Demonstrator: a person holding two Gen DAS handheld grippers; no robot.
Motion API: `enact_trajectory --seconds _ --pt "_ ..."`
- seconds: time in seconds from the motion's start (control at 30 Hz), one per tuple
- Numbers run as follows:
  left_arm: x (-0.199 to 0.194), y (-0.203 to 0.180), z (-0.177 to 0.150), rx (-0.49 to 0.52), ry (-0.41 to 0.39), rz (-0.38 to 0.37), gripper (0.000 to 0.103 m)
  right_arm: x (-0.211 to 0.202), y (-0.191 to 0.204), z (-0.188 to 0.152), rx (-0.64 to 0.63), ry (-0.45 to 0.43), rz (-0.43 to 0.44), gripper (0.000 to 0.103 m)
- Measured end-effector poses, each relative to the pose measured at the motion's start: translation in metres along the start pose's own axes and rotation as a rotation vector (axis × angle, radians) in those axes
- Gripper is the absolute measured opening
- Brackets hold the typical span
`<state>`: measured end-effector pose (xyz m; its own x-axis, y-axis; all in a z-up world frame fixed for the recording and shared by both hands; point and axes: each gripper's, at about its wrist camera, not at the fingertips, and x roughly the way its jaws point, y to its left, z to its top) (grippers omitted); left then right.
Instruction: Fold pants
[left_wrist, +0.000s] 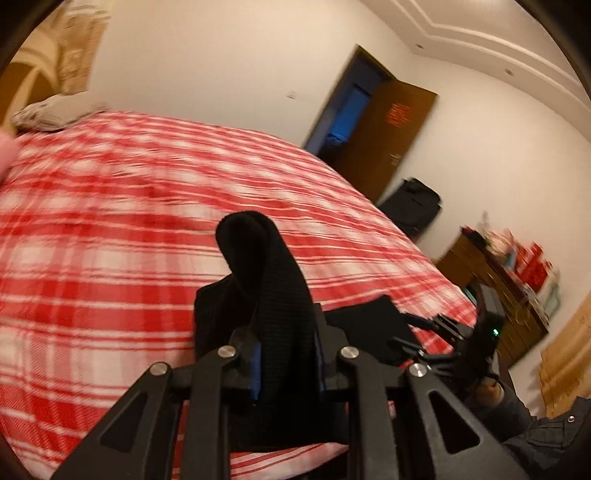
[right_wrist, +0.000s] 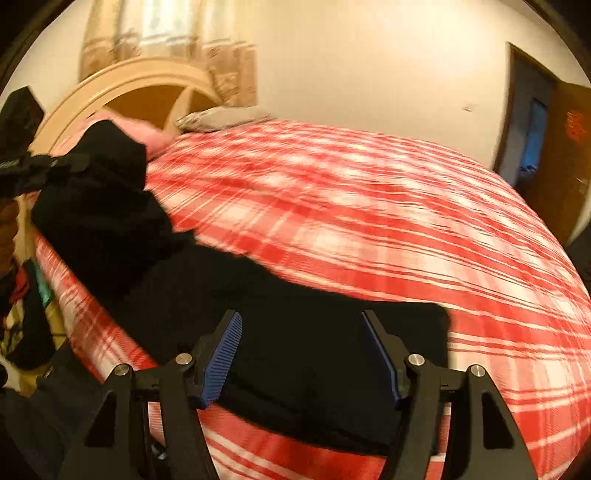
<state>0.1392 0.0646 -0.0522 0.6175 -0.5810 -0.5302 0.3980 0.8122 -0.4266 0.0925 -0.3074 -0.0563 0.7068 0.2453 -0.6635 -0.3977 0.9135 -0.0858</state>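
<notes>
Black pants lie along the near edge of a bed with a red and white plaid cover. My right gripper hovers open just over the pants' right end, its blue pads wide apart with nothing between them. My left gripper is shut on a fold of the pants, which sticks up between its fingers above the plaid cover. In the right wrist view the left gripper holds the other end lifted at the far left. The right gripper shows low on the right of the left wrist view.
A curved wooden headboard and a pillow stand at the bed's far end. An open brown door, a black bag and a cluttered wooden dresser line the wall to the right of the bed.
</notes>
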Motion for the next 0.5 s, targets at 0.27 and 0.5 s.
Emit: enact_trajectory --seconds 0.27,0.5 --pt "0.05 -0.056 0.023 0.048 0.073 -0.042 0.022 -0.025 -0.059 -0.024 0.104 -0.021 -0.091 0.067" --pt "0.089 -0.104 0.03 0.107 0.131 -0.064 0.022 -0.024 -0.091 -0.04 0.174 0.002 -0.129 0.067"
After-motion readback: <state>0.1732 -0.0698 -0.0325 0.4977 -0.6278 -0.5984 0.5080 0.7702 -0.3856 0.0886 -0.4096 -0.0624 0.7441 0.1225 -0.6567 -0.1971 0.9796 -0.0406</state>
